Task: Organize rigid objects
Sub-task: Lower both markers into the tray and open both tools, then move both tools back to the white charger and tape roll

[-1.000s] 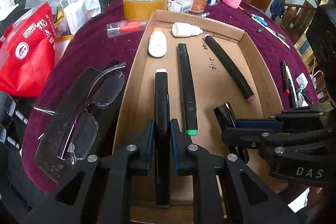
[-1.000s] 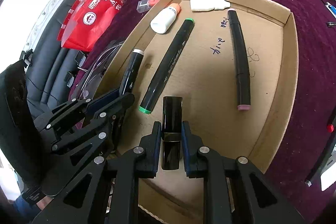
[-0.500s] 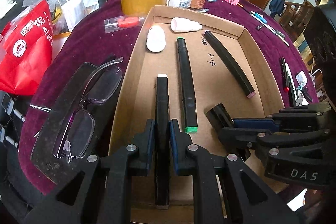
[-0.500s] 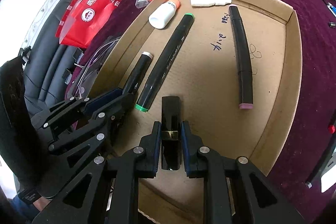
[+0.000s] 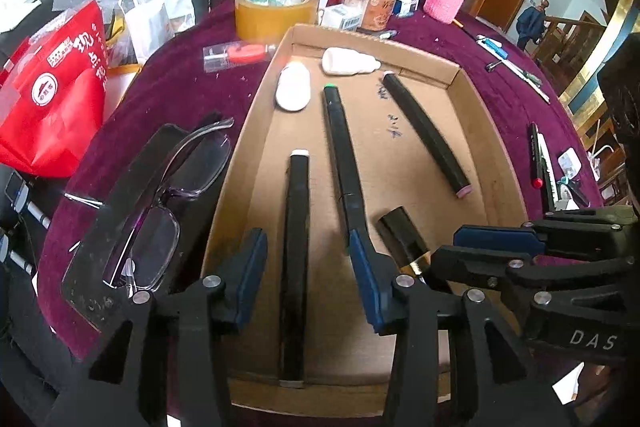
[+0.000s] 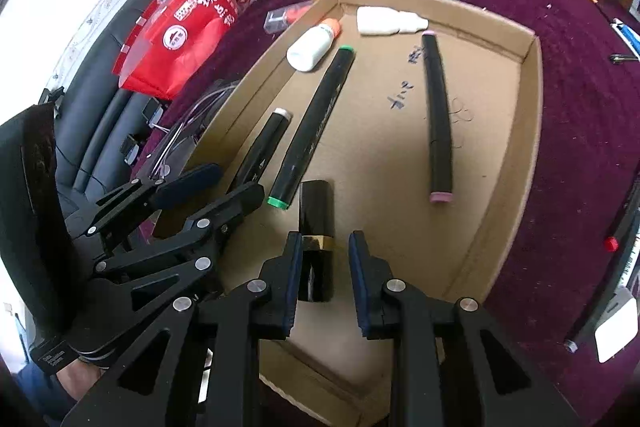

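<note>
Two grippers work over one cardboard tray (image 5: 492, 131), and several details stay unclear to us. We cannot read the handwriting on the tray floor, and the far clutter beyond the tray is too small to identify. The near end of the green-tipped marker (image 5: 340, 147) is hidden behind the left gripper's right finger in the left wrist view.

The left gripper (image 5: 308, 267) has its jaws opening. The white-tipped marker (image 5: 295, 247) lies between them on the tray floor, with a clear gap on each side, so neither pad presses it.

The right gripper (image 6: 322, 275) also has its jaws opening. The short black tube with a gold band (image 6: 316, 239) lies between the pads; a gap shows on its right side, and the left pad stands just beside it.

Ahead of both grippers lie the green-tipped marker and, to the right, the pink-tipped marker (image 6: 438, 123). Beyond these, two white bottles (image 6: 312, 47) rest at the far end of the tray. A pair of glasses (image 5: 160, 211) lies outside the tray, left of the left gripper.
</note>
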The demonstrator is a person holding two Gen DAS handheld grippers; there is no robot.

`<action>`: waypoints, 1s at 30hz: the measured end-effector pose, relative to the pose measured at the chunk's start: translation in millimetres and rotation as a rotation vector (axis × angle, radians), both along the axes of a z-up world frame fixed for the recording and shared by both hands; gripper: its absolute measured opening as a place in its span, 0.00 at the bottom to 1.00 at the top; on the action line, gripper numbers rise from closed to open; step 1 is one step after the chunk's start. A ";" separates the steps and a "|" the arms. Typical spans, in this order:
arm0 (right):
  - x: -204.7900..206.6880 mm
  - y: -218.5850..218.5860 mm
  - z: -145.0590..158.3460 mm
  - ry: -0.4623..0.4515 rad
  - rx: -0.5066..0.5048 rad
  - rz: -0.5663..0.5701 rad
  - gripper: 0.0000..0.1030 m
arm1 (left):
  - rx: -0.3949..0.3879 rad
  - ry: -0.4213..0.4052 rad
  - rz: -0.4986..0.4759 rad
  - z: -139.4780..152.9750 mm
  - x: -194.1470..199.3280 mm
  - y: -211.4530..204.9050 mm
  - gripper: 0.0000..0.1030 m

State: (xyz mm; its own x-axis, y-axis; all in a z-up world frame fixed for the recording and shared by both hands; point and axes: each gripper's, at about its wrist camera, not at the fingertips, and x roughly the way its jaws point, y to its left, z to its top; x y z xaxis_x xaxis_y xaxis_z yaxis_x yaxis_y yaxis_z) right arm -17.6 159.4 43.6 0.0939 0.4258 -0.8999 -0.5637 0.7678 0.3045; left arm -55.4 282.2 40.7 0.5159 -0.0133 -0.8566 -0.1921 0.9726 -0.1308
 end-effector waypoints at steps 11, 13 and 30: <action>-0.7 -52.7 15.4 -0.045 0.043 -0.079 0.25 | 0.065 -0.076 -0.016 25.2 -0.5 -36.8 0.40; 0.2 -68.0 18.4 -0.052 0.051 -0.101 0.25 | 0.073 -0.093 -0.029 30.7 1.2 -48.7 0.49; 13.2 -217.7 27.5 -0.056 0.083 -0.344 0.25 | 0.152 -0.161 -0.217 53.0 30.5 -183.4 0.62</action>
